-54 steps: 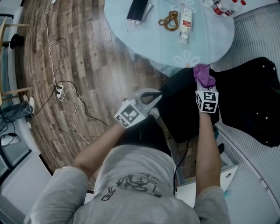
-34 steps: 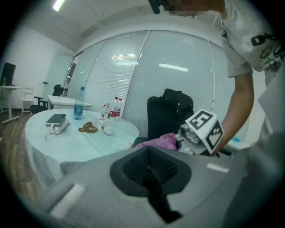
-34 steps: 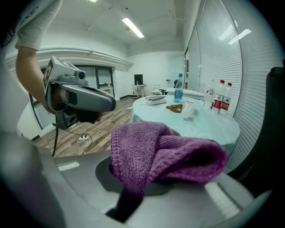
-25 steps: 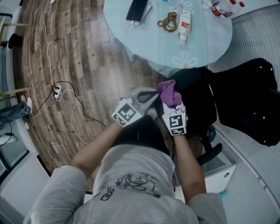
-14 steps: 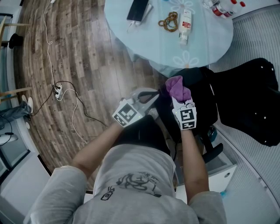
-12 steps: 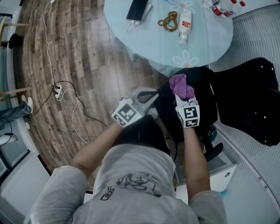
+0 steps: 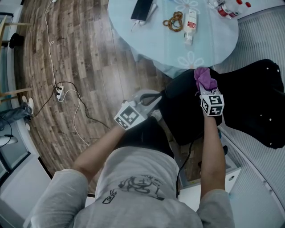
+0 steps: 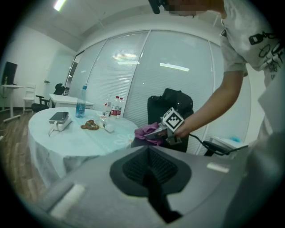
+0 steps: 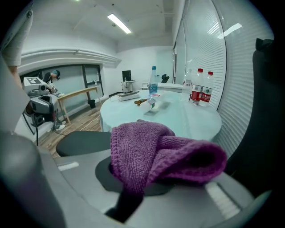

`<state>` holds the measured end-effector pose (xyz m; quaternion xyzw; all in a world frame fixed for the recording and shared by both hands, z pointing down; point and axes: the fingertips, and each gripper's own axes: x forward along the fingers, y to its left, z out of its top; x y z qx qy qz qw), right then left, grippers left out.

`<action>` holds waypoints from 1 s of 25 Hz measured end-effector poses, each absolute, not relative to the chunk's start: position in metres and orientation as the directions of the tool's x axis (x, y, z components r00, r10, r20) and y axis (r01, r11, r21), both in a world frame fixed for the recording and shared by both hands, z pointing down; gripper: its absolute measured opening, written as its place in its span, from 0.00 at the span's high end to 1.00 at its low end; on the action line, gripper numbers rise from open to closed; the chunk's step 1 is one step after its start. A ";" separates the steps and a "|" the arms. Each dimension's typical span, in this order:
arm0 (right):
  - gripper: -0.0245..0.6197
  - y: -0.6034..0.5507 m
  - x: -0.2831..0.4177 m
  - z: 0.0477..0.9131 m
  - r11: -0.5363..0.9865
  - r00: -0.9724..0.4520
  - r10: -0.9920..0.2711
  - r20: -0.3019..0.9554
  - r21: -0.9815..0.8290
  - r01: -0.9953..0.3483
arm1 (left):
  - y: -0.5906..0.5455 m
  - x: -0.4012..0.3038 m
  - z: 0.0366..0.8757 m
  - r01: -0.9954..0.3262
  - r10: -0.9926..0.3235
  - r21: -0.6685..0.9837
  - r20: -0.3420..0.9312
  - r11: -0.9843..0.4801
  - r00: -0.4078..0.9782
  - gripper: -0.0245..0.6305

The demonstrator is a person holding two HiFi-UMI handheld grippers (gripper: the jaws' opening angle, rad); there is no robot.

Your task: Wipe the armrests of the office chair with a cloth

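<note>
The black office chair shows in the head view, seat in front of me and backrest to the right. My right gripper is shut on a bunched purple cloth, held at the chair's far edge close to the table; the armrest under it is hidden. In the right gripper view the cloth fills the jaws, with a dark chair surface to the left. My left gripper hovers at the seat's left edge, shut and empty. The left gripper view shows the right gripper and cloth ahead.
A round pale-blue table stands just beyond the chair, carrying a phone, a beaded chain, a small bottle and water bottles. Cables and a power strip lie on the wood floor at left. A white unit sits at lower right.
My right gripper has carried the cloth from beside the left gripper, across the seat, to the right and away toward the table side of the chair. The left gripper has stayed put.
</note>
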<state>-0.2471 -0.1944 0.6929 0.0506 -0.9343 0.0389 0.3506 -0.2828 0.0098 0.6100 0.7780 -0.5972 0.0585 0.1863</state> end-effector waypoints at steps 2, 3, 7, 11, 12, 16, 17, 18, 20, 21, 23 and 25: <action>0.91 -0.205 -0.246 0.694 0.989 -0.742 -0.088 0.665 -0.029 -0.143 | 0.011 -0.283 0.609 -0.951 -0.908 0.219 0.312 -0.218 0.280 0.96; 0.91 -0.209 -0.246 0.694 0.988 -0.739 -0.097 0.666 -0.028 -0.155 | 0.012 -0.283 0.609 -0.951 -0.908 0.218 0.311 -0.219 0.280 0.96; 0.91 -0.211 -0.247 0.693 0.973 -0.735 -0.154 0.660 -0.028 -0.228 | 0.014 -0.283 0.608 -0.952 -0.911 0.217 0.307 -0.216 0.277 0.96; 0.91 -0.197 -0.250 0.690 0.969 -0.733 -0.183 0.655 -0.005 -0.246 | 0.012 -0.280 0.609 -0.951 -0.911 0.222 0.304 -0.215 0.277 0.96; 0.91 -0.188 -0.252 0.689 0.975 -0.738 -0.171 0.653 0.003 -0.223 | 0.012 -0.278 0.609 -0.951 -0.911 0.222 0.303 -0.217 0.279 0.96; 0.91 -0.142 -0.257 0.686 0.991 -0.753 -0.114 0.648 0.024 -0.130 | 0.009 -0.274 0.608 -0.949 -0.910 0.219 0.301 -0.225 0.286 0.96; 0.91 -0.131 -0.257 0.685 0.992 -0.756 -0.107 0.646 0.023 -0.121 | 0.009 -0.274 0.608 -0.949 -0.910 0.218 0.300 -0.227 0.286 0.96; 0.91 -0.119 -0.258 0.685 0.993 -0.760 -0.100 0.643 0.018 -0.116 | 0.008 -0.274 0.608 -0.949 -0.910 0.217 0.300 -0.228 0.287 0.96; 0.91 -0.094 -0.261 0.683 0.995 -0.767 -0.079 0.637 0.006 -0.097 | 0.007 -0.274 0.607 -0.949 -0.909 0.215 0.300 -0.229 0.288 0.96; 0.91 -0.080 -0.263 0.682 0.997 -0.769 -0.063 0.636 0.001 -0.081 | 0.006 -0.275 0.607 -0.950 -0.909 0.214 0.301 -0.229 0.287 0.96; 0.91 -0.055 -0.266 0.680 0.999 -0.772 -0.031 0.635 -0.002 -0.041 | 0.005 -0.276 0.608 -0.950 -0.910 0.212 0.302 -0.228 0.285 0.96; 0.92 -0.033 -0.268 0.678 1.000 -0.772 -0.001 0.635 0.004 0.002 | 0.005 -0.277 0.608 -0.951 -0.910 0.212 0.304 -0.224 0.282 0.96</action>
